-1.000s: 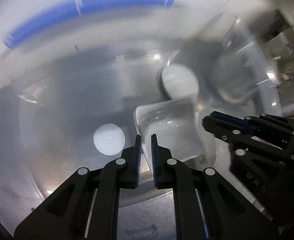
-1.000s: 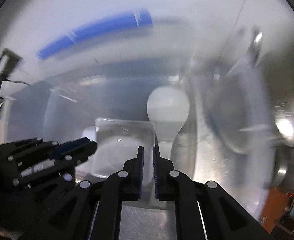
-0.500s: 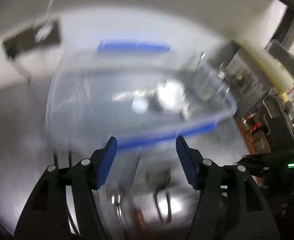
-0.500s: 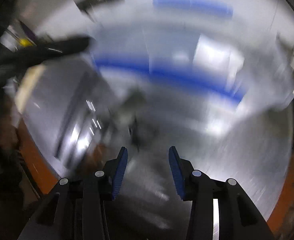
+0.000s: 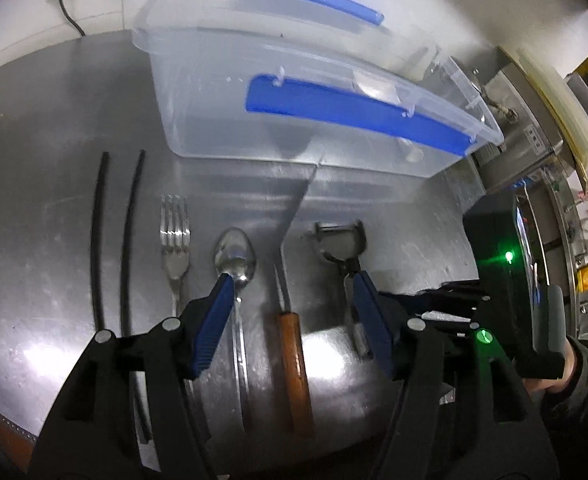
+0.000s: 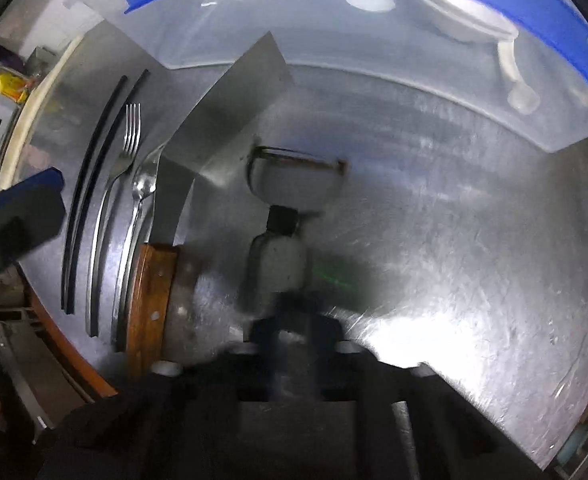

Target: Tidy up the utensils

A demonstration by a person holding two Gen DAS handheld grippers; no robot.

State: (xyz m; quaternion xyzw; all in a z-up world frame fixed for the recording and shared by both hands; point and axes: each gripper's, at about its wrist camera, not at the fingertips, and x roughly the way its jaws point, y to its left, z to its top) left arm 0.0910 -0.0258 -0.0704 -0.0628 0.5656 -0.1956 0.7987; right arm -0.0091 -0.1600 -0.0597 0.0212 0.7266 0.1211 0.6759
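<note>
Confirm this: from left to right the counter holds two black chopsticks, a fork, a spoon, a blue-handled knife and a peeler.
Wrong in one respect: the knife has a brown wooden handle, not a blue one, as the left wrist view shows. The rest of the statement stands.

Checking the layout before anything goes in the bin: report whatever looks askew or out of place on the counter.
Nothing is spilled or damaged. The chopsticks, fork, spoon and peeler lie in a neat row. The one oddity is the cleaver: its blade tip reaches the clear bin, far past the others.
</note>
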